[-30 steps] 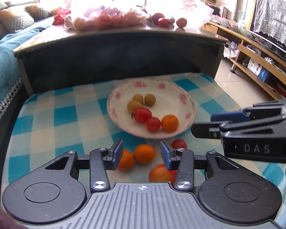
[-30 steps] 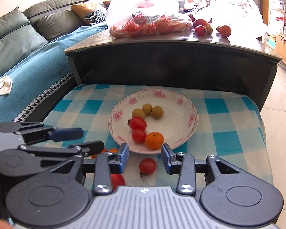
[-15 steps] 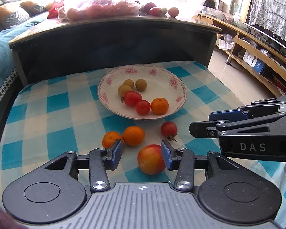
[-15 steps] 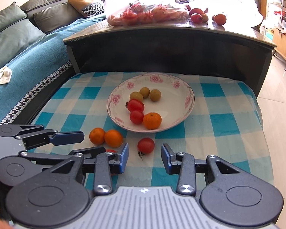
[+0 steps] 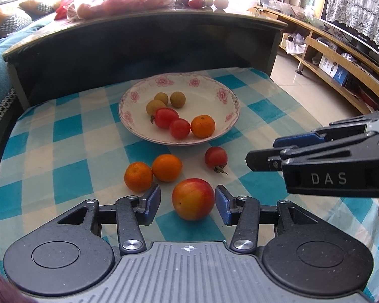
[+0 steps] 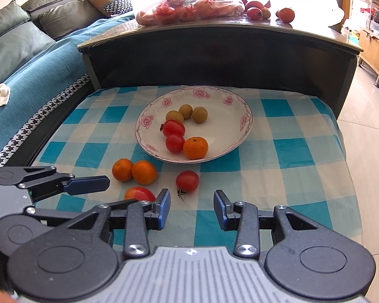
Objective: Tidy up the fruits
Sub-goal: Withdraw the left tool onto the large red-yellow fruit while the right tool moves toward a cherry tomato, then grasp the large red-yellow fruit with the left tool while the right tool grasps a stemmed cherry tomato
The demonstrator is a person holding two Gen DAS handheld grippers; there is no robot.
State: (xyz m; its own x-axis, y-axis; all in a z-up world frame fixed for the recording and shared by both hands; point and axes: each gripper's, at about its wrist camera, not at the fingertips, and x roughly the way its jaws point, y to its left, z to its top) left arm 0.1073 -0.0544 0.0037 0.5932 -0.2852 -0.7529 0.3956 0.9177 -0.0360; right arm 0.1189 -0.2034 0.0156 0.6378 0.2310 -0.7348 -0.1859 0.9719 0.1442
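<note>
we are holding our left gripper [image 5: 188, 203] low over the checked cloth [image 5: 63, 156] on the bench, and its jaws have just been opening wider; they are standing spread with the red-and-yellow peach [image 5: 192, 199] sitting between them, a clear gap showing on each side, so the pads are not pressing on it. the peach is resting on the cloth at the near edge of the fruit group.

we are keeping our right gripper [image 6: 191, 208] spread too, with nothing between its fingers; the loose cherry tomato [image 6: 187, 180] is lying on the cloth just ahead of the gap, its stem pointing toward us. in the left wrist view the same gripper is reaching in from the right side, near the tomato but apart from it.

two small oranges [image 5: 152, 173] are sitting side by side, touching each other, just beyond the left finger of our left gripper.

behind them the flowered plate [image 6: 230, 136] is standing on the cloth, holding three small tan longans [image 6: 187, 114] at the back, two red tomatoes [image 6: 173, 136] in the middle and one orange [image 6: 195, 148] at the front, touching the nearer tomato.

further back, on the dark raised shelf [image 6: 214, 48], a plastic bag of fruit [image 6: 184, 6] is lying beside a few loose pieces.
</note>
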